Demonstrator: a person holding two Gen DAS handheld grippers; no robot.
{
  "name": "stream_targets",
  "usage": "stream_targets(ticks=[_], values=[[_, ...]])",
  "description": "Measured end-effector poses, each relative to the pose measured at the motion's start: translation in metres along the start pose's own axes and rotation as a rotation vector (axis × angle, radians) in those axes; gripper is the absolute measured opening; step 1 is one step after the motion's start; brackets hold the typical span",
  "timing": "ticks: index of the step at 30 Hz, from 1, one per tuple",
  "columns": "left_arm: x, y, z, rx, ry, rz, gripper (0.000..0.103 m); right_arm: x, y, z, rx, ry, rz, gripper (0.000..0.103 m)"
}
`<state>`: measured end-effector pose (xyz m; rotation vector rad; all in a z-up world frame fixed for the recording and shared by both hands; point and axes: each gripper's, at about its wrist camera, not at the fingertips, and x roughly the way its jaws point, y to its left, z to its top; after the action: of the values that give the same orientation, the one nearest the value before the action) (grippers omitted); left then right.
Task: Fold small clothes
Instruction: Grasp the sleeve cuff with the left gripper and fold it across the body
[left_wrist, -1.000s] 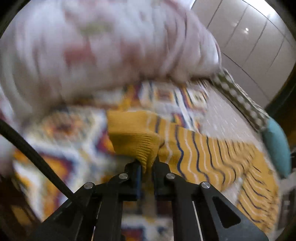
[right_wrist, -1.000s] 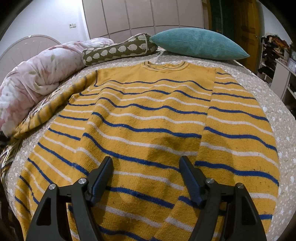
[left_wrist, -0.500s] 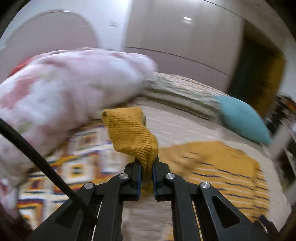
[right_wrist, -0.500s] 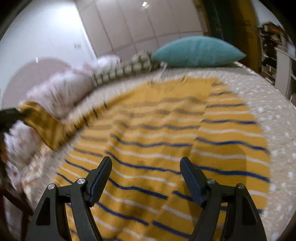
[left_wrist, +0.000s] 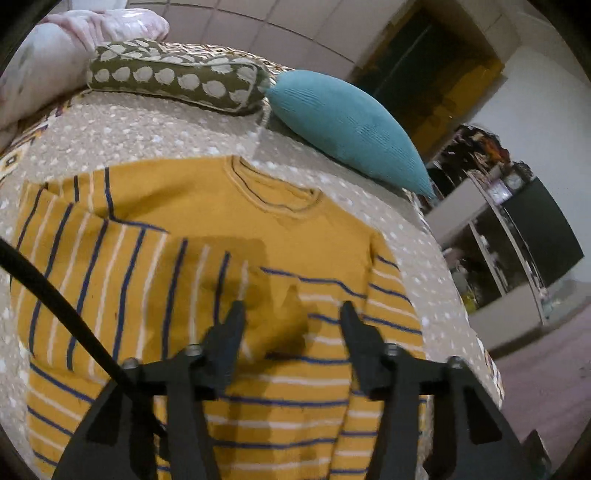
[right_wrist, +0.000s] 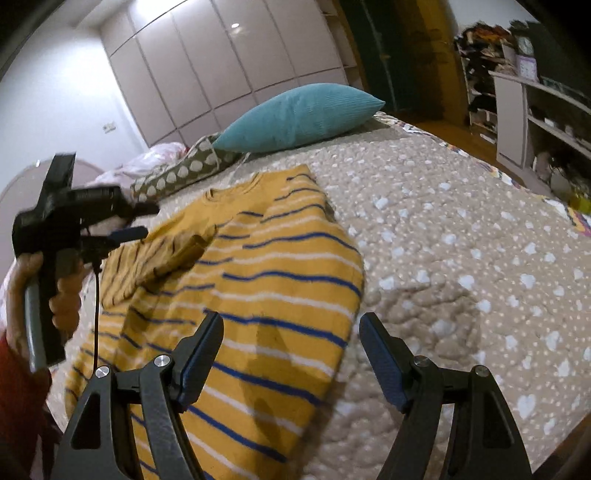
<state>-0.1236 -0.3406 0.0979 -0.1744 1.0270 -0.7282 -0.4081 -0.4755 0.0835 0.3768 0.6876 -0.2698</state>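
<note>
left tool (left_wrist: 291, 325) jaws opening, nothing between them; sleeve (left_wrist: 122, 273) lies folded across sweater (left_wrist: 295, 236) just ahead. right tool (right_wrist: 291, 347) released, empty. lift clear, don't drag the cuff.

Soft indoor ceiling light, slight motion blur, heavy fisheye bending and dark vignetted corners.

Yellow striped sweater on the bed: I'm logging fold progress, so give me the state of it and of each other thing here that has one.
Yellow striped sweater: flat on the bed, front up, one sleeve folded across the chest.
Left gripper: jaws opening, nothing between them, above the folded sleeve.
Right gripper: open, empty, over the sweater's edge.
Teal pillow: lying at the bed's head.
Spotted bolster: lying beside it.
</note>
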Motion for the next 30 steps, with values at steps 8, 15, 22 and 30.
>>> stream_targets(ticks=[8, 15, 22, 30], values=[[-0.067, 0.031, -0.058, 0.127, -0.017, 0.192, 0.067, -0.019, 0.041, -0.025, -0.147, 0.04, 0.161, 0.081], [-0.116, 0.085, -0.136, 0.125, -0.025, 0.34, 0.068, -0.031, 0.12, -0.082, -0.453, 0.128, 0.239, 0.08], [-0.118, 0.102, -0.18, 0.146, -0.005, 0.389, 0.068, -0.002, 0.138, -0.11, -0.548, 0.207, 0.158, 0.028], [-0.131, 0.108, -0.182, 0.08, -0.032, 0.338, 0.068, -0.023, 0.082, -0.067, -0.258, 0.198, 0.261, 0.001]])
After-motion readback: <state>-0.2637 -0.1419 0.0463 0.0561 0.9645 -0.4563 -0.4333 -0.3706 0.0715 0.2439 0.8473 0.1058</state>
